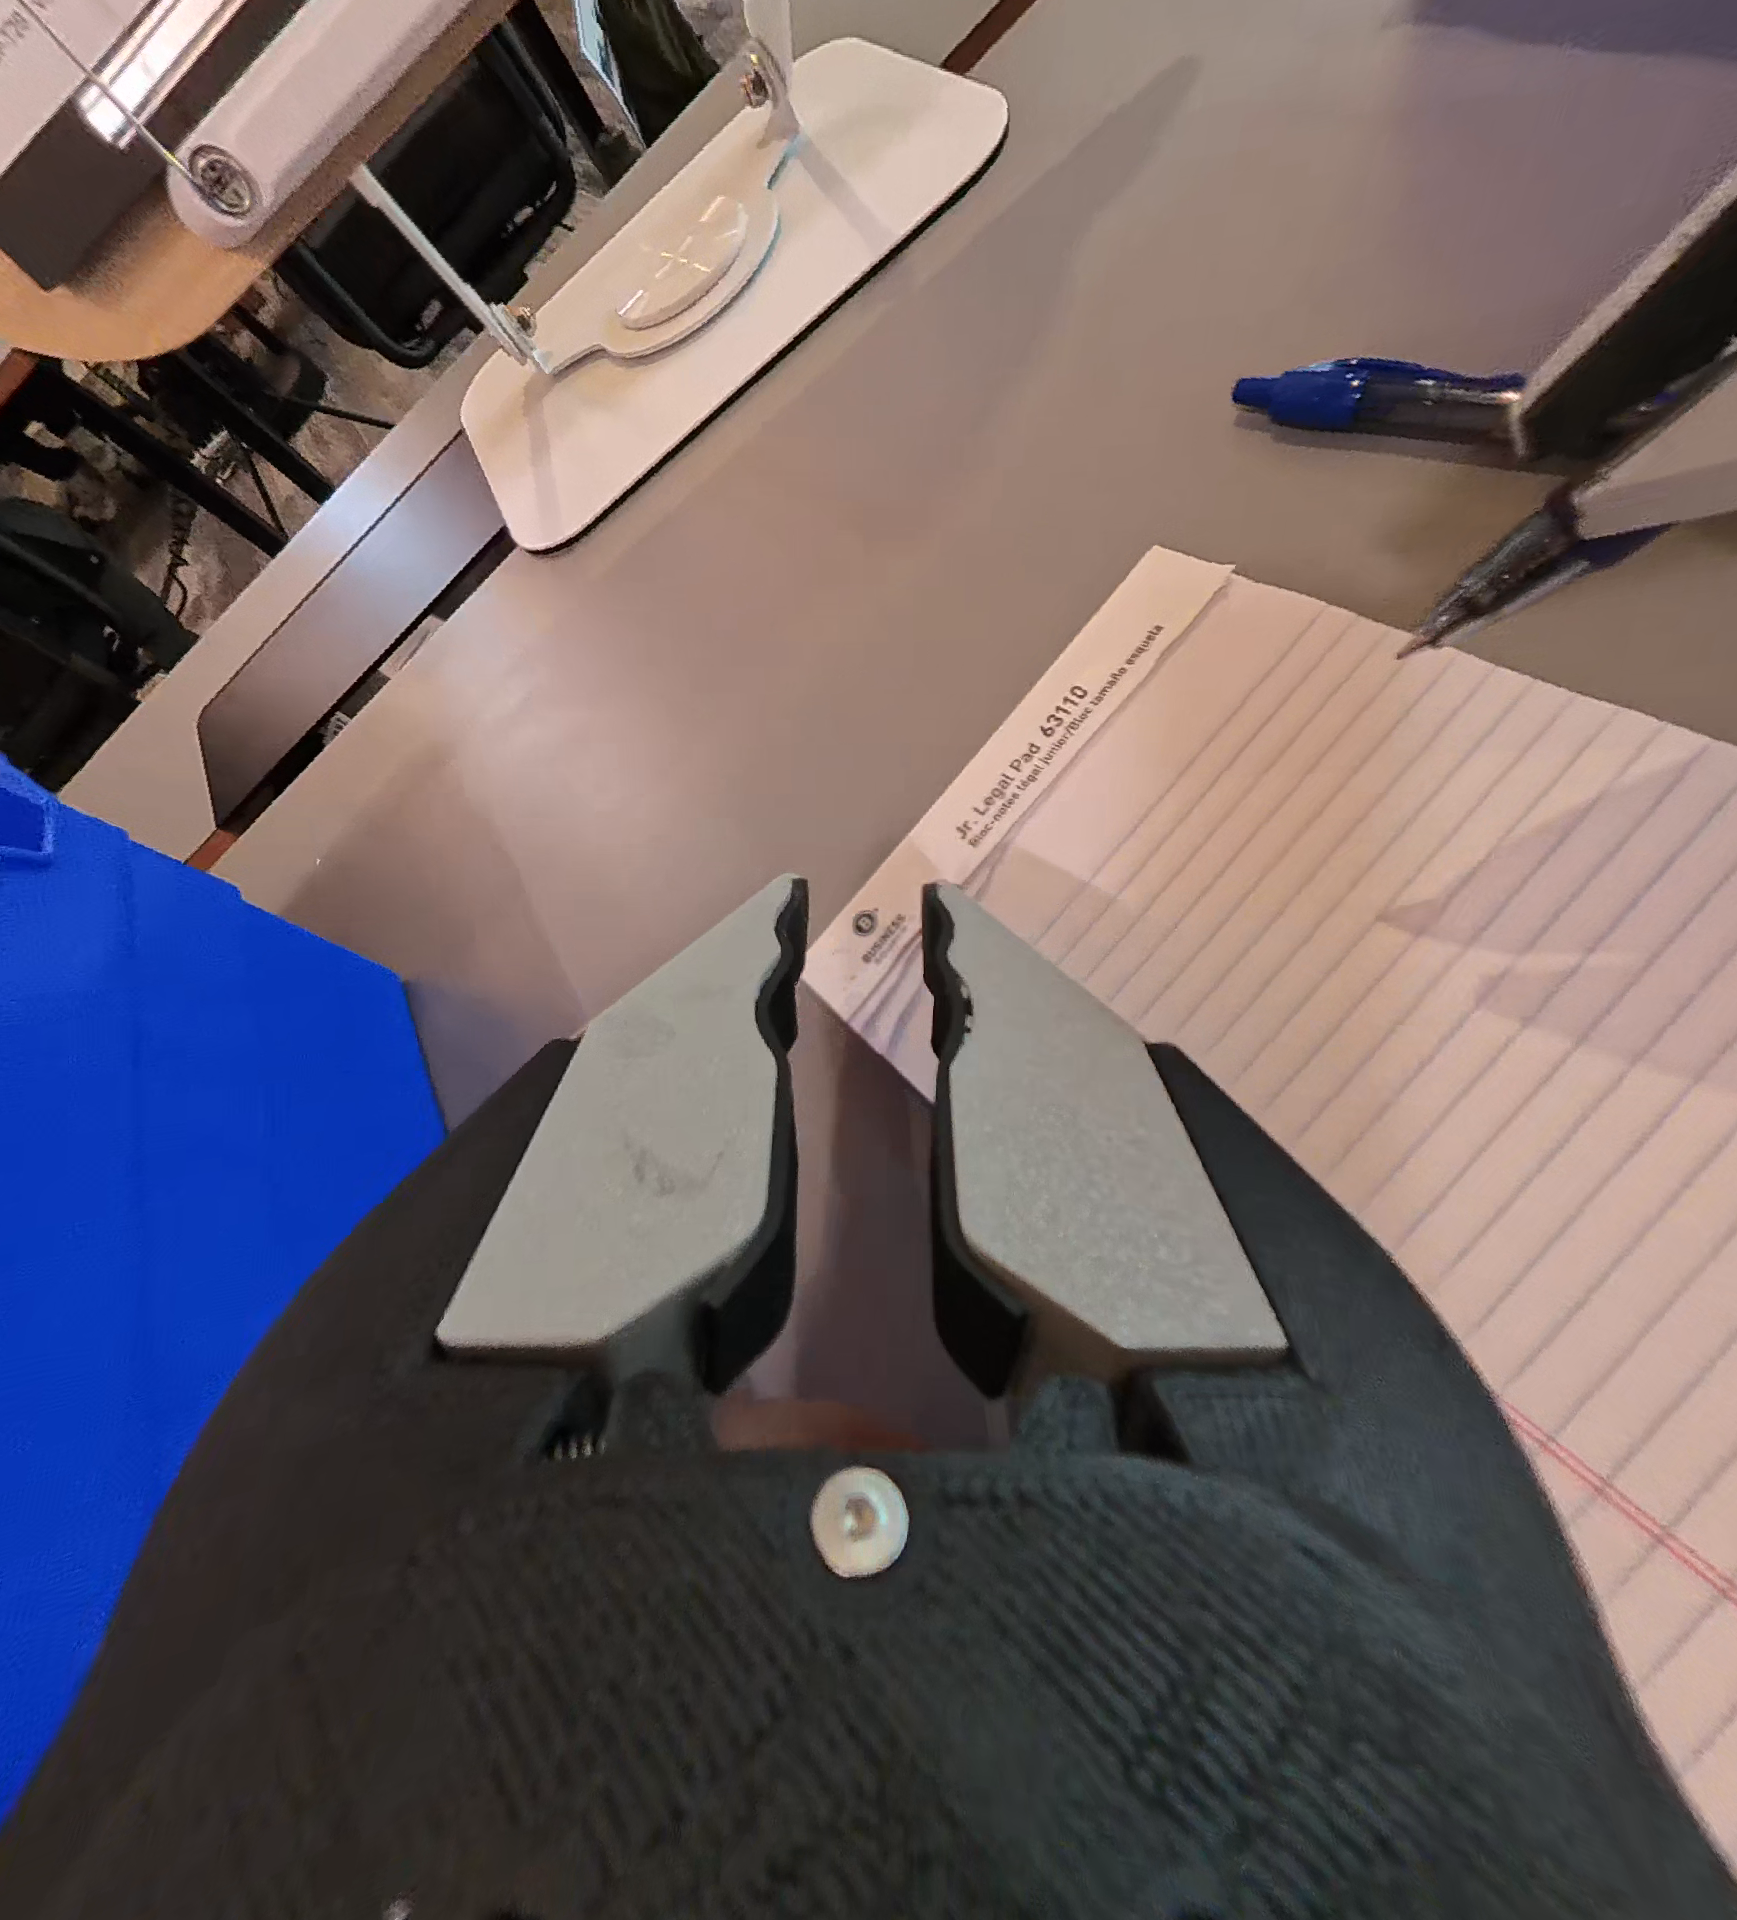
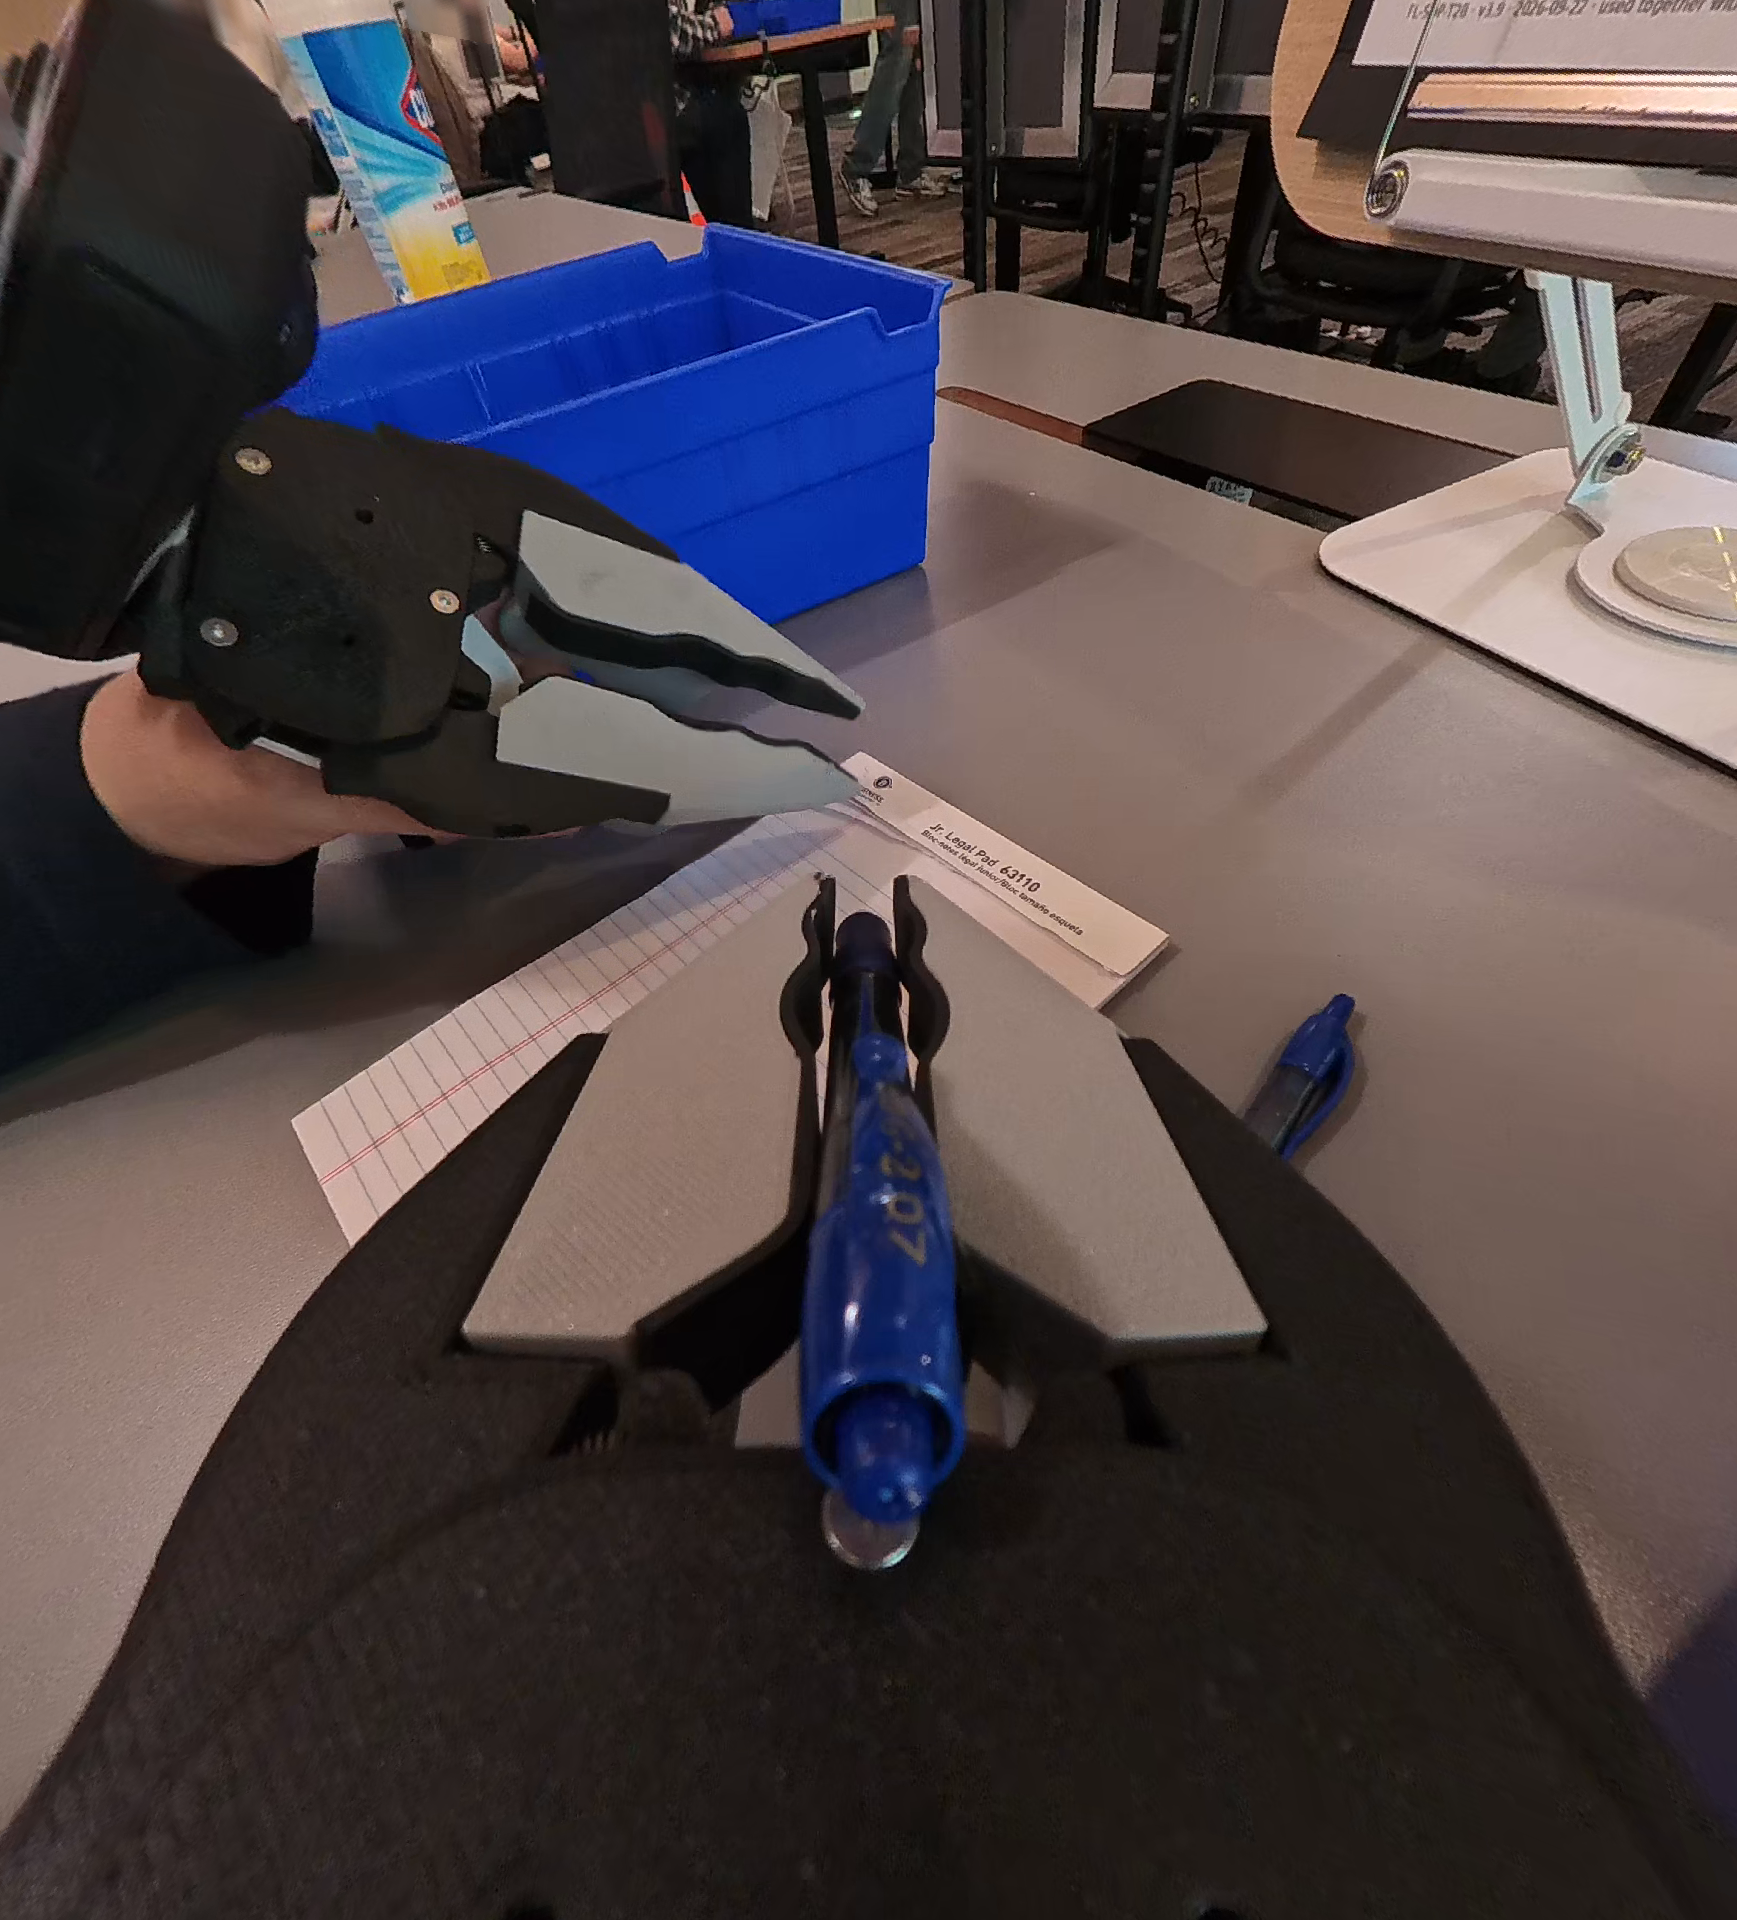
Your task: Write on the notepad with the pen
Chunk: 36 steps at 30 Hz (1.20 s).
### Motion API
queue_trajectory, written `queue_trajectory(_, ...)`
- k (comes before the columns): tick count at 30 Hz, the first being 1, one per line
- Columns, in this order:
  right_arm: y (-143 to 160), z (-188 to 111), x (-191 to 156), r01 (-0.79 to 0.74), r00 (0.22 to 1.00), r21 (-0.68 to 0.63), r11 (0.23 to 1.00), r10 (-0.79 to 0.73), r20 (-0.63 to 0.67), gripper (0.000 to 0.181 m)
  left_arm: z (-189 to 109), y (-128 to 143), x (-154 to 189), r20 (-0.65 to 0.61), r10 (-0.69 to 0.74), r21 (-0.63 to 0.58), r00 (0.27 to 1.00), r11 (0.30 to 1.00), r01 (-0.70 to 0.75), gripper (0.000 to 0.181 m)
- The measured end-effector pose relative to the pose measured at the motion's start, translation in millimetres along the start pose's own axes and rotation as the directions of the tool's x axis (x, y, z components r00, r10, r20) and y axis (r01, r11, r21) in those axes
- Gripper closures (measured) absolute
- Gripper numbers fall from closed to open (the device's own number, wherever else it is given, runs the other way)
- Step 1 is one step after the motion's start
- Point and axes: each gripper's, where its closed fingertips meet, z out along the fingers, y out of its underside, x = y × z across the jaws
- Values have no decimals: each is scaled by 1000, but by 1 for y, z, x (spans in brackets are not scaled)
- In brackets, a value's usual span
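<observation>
The white lined notepad (image 1: 1363,987) lies on the grey table and also shows in the right wrist view (image 2: 583,997). My right gripper (image 2: 859,904) is shut on a blue pen (image 2: 874,1195) that runs along its fingers, tip forward. In the left wrist view the right gripper (image 1: 1555,478) holds that pen (image 1: 1498,582) with its tip just above the pad's far edge. My left gripper (image 1: 864,935) is slightly open and empty, its tips at the pad's top corner by the printed header strip. It also shows in the right wrist view (image 2: 851,750).
A second blue pen (image 1: 1363,400) lies on the table beyond the pad, also seen in the right wrist view (image 2: 1305,1070). A blue bin (image 2: 739,436) stands behind the left gripper. A white stand base (image 2: 1570,582) sits far right. A wipes canister (image 2: 396,156) stands behind the bin. One gripper's finger ends stand about 11 centimetres off the other's.
</observation>
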Motion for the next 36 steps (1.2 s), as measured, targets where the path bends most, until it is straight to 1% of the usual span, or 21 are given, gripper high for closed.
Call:
queue_trajectory(6,0,0,-1,3,1000,0,1000,-3,3,174,4,5,4,0,32,-23,999,999,-32,162)
queue_trajectory(8,0,0,-1,5,1000,-1,1000,-5,1,174,4,4,5,-4,24,-16,1000,1000,-24,162)
queue_trajectory(10,0,0,0,5,1000,-2,1000,-5,-3,174,3,4,8,-44,-25,-9,999,1000,25,161)
queue_trajectory(13,1,-1,1,2,1000,-4,1000,-2,-6,174,-4,4,15,-143,-80,10,986,997,82,158)
queue_trajectory(17,2,2,2,7,1000,-17,1000,-7,5,174,-26,3,19,-201,5,62,980,998,7,158)
queue_trajectory(19,3,5,1,12,1000,-37,999,-11,17,173,-33,8,28,-270,12,47,963,999,1,165)
queue_trajectory(20,3,8,1,16,1000,-39,999,-15,16,174,-35,9,29,-279,10,43,960,999,2,170)
queue_trajectory(22,3,15,0,22,1000,-50,998,-21,15,174,-33,13,26,-251,17,30,968,1000,-10,181)
queue_trajectory(24,0,26,0,20,1000,-53,998,-20,14,174,-28,22,23,-226,13,-21,974,1000,-18,181)
queue_trajectory(26,-3,38,-6,0,999,-60,998,3,53,174,-23,30,26,-231,12,-56,973,998,-25,181)
queue_trajectory(28,-2,49,-11,-2,997,-79,997,8,74,174,-20,31,27,-221,17,-50,975,998,-29,181)
queue_trajectory(32,9,66,-19,13,993,-161,987,6,116,173,-20,31,27,-235,-10,-50,972,999,-2,181)
queue_trajectory(36,6,74,-19,6,992,-166,986,15,126,174,-20,31,27,-225,2,-49,974,999,-13,181)
